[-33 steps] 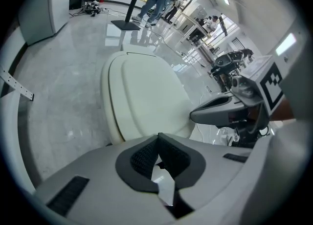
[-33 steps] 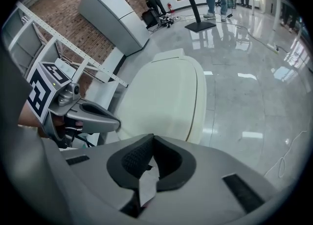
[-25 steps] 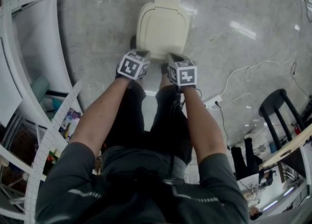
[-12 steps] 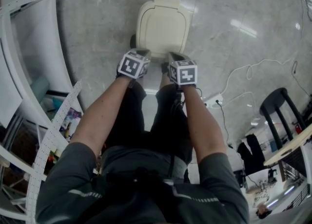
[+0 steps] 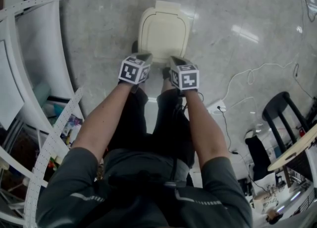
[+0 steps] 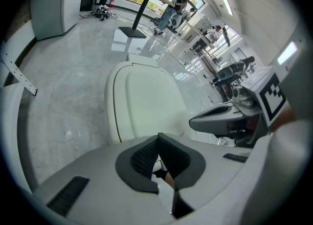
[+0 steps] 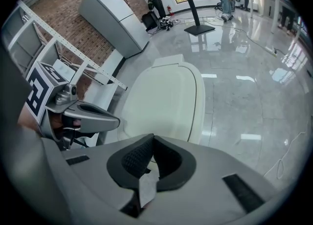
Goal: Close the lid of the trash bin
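Lid (image 5: 163, 32) lies flat and shut on the trash bin (image 5: 167, 8), on the floor in front of the person's feet, the same as a second ago. Left gripper (image 6: 158, 143) and right gripper (image 7: 152, 141) stay over its near edge, both clenched on nothing. Closing looks complete.

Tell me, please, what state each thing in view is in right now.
Cream plastic trash bin lid: down, shut on the bin.
Left gripper: jaws together, holding nothing.
Right gripper: jaws together, holding nothing.
Black chair: standing upright.
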{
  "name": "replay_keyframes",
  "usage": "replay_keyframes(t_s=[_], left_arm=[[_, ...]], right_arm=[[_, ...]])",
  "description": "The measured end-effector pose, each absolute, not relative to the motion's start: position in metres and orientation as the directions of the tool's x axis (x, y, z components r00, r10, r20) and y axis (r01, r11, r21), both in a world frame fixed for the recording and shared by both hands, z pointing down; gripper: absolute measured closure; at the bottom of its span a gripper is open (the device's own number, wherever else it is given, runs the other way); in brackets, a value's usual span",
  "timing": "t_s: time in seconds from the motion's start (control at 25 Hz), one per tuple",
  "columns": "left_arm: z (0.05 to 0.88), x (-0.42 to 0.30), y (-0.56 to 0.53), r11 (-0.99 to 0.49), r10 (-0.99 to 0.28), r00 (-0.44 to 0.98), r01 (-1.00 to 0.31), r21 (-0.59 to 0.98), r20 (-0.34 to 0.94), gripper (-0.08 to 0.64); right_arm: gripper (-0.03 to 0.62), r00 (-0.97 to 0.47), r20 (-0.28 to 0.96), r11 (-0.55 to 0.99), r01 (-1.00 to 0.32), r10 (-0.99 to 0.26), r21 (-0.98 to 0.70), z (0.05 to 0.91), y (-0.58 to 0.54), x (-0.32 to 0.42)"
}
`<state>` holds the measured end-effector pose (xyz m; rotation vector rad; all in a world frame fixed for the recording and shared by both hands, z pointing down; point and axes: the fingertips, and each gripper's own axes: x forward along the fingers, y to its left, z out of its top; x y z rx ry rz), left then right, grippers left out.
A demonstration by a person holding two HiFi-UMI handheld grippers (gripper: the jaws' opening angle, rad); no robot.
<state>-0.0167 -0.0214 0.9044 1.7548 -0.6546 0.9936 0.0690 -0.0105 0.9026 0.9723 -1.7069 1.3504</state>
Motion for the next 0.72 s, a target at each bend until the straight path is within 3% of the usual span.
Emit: replay_keyframes(t_s=[0.32, 0.72], left_arm=[[0.85, -0.018, -0.052, -0.359, -0.102, 0.56, -0.792, 0.495, 0.822, 0.558], [0.741, -0.017, -0.101, -0.452, -0.294, 0.59, -0.779, 0.435, 0.751, 0.558]], right_arm=[[0.581, -0.446, 0.869, 0.202, -0.891, -0.216, -0.407, 0.853, -0.04, 0.076], [0.581, -0.454, 0.787, 0.188, -0.891, -0.418, -0.414, 0.751, -0.082, 0.087]])
